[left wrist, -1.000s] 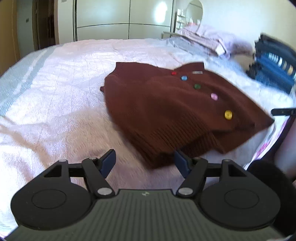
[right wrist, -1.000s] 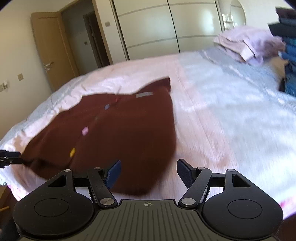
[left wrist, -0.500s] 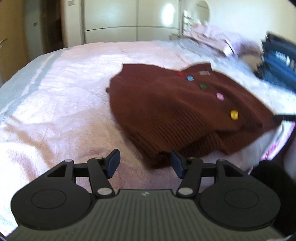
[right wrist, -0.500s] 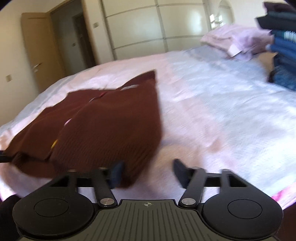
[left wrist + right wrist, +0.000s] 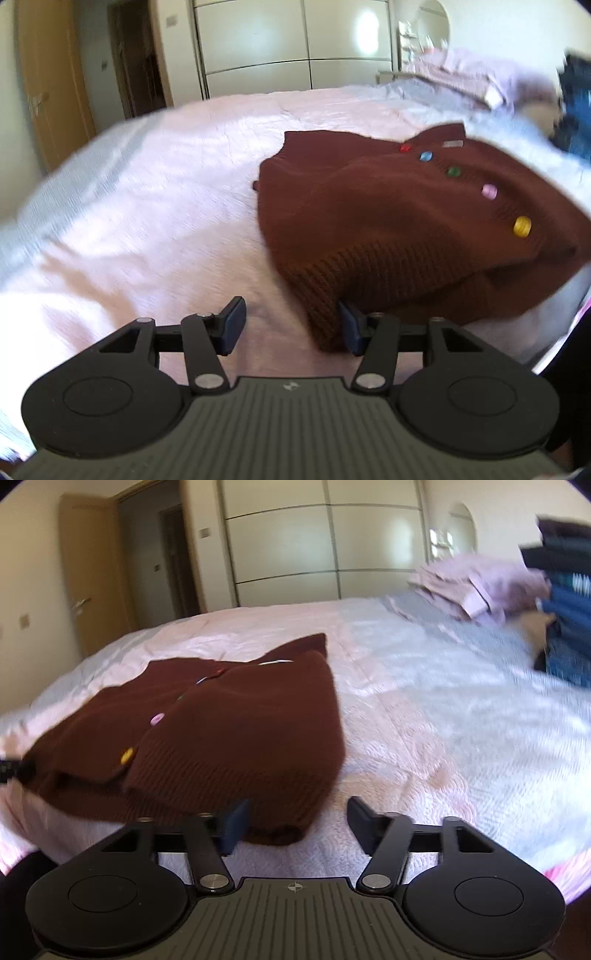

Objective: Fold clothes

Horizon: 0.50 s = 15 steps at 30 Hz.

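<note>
Lying on a bed [image 5: 155, 206] with a pale pink quilted cover, a brown cardigan [image 5: 388, 229] sits near the bed's front edge, its sides folded in over the middle. A row of coloured buttons [image 5: 489, 191] runs down its front, red, blue, green, pink and yellow, and a small label shows at the neck. In the right wrist view the same cardigan [image 5: 229, 738] fills the left of the bed [image 5: 443, 716].

The left claw [image 5: 291, 328] is released, its jaws spread wide, with the ribbed hem corner of the cardigan lying just inside its right finger; whether it touches is unclear. The right claw [image 5: 295, 821] is also released, jaws apart, low over the other hem corner, which lies just by its left finger.

The cover turns greyer toward the far right side. There, folded lilac bedding [image 5: 480, 583] lies at the head of the bed, and a stack of dark and blue clothes [image 5: 565, 602] stands beside it. Behind the bed a white wardrobe [image 5: 325, 542] with curved panel lines spans the wall. Left of it are a dark doorway and an open wooden door [image 5: 92, 572]. An arched mirror [image 5: 430, 22] shows at the far right of the wall. Both views are somewhat blurred.
</note>
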### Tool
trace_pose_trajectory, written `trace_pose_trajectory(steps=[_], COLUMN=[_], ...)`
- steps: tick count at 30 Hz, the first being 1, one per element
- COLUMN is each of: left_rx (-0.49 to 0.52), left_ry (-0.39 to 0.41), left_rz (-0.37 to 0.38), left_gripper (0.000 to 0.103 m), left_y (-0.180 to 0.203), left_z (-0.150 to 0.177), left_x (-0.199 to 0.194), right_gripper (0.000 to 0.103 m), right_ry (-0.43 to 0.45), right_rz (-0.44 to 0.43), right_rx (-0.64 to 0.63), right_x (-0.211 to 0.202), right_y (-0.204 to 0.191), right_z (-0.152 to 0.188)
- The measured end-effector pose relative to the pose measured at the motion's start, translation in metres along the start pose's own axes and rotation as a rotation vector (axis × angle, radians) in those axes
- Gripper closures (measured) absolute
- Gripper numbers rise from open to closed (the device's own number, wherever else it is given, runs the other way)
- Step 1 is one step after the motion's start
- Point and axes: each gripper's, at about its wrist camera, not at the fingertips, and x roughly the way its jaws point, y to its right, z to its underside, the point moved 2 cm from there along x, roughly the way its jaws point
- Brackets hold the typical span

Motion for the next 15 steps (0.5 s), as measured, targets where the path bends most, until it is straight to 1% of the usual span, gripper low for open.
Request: trace_pose_trajectory(steps=[2, 5, 7, 9, 12, 13, 15], left_rx=[0.063, 0.156, 0.204, 0.194, 0.144, 0.137, 0.123], left_ry=[0.001, 0.026, 0.045, 0.042, 0.030, 0.031, 0.032], left_rz=[0.001, 0.041, 0.050, 0.042, 0.012, 0.006, -0.008], left_gripper=[0.053, 0.053, 0.053, 0.052, 0.052, 0.052, 0.052], left_y=[0.004, 0.018, 0.027, 0.027, 0.019, 0.017, 0.011], left_z=[0.003, 0.003, 0.001, -0.001, -0.003, -0.003, -0.003], left_x=[-0.003, -0.009, -0.009, -0.003, 0.005, 0.004, 0.004], right_gripper=[0.038, 0.038, 0.038, 0.038, 0.038, 0.039, 0.038], right_ry=[-0.008, -0.019, -0.026, -0.034, -0.025, -0.018, -0.001], right_rz=[0.009, 0.022, 0.031, 0.040, 0.039, 0.051, 0.114], right_rx=[-0.037, -0.092, -0.129, -0.166, -0.196, -0.196, -0.199], right_x=[0.003, 0.009, 0.012, 0.016, 0.022, 0.023, 0.023], right_y=[-0.004, -0.010, -0.014, -0.018, -0.020, -0.018, -0.012], right_z=[0.002, 0.006, 0.008, 0.011, 0.008, 0.007, 0.004])
